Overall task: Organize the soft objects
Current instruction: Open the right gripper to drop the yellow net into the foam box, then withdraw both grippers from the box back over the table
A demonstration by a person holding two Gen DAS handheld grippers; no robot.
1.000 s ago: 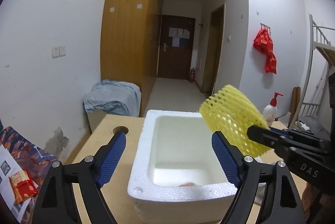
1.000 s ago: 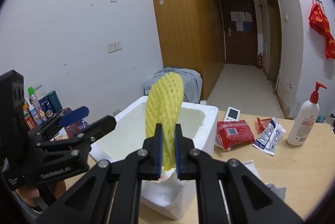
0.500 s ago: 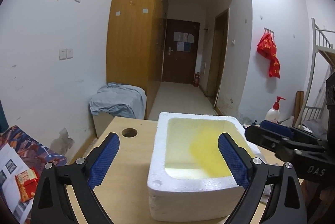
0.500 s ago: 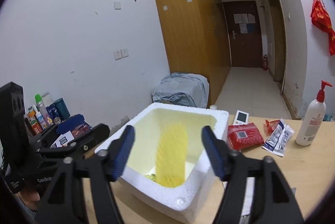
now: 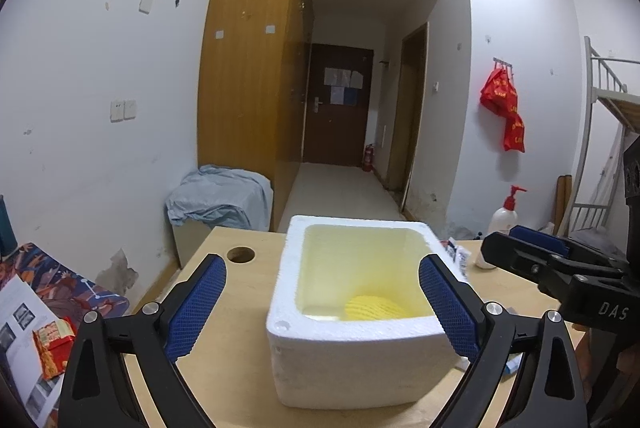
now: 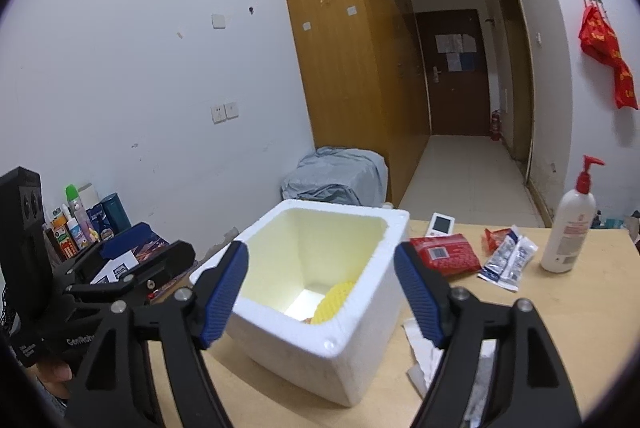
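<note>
A white foam box point(image 5: 360, 356) stands on the wooden table point(image 5: 224, 360). A yellow foam net sleeve point(image 5: 374, 308) lies at its bottom, also seen in the right wrist view point(image 6: 334, 302) inside the box point(image 6: 320, 344). My left gripper point(image 5: 322, 302) is open and empty, jaws wide on either side of the box, above and in front of it. My right gripper point(image 6: 320, 288) is open and empty, above the box's near side. The right gripper shows in the left wrist view point(image 5: 532, 248) at the box's right.
A red packet point(image 6: 446, 254), white sachets point(image 6: 508, 262), a small white device point(image 6: 440, 224) and a pump bottle point(image 6: 568, 234) lie on the table to the right. Crumpled paper point(image 6: 424, 356) sits near the box. Bottles point(image 6: 84, 224) and a red snack packet point(image 5: 52, 346) are left.
My right gripper opened and let go of the yellow net sleeve, which dropped into the foam box. Both grippers pulled back and rose a little.
</note>
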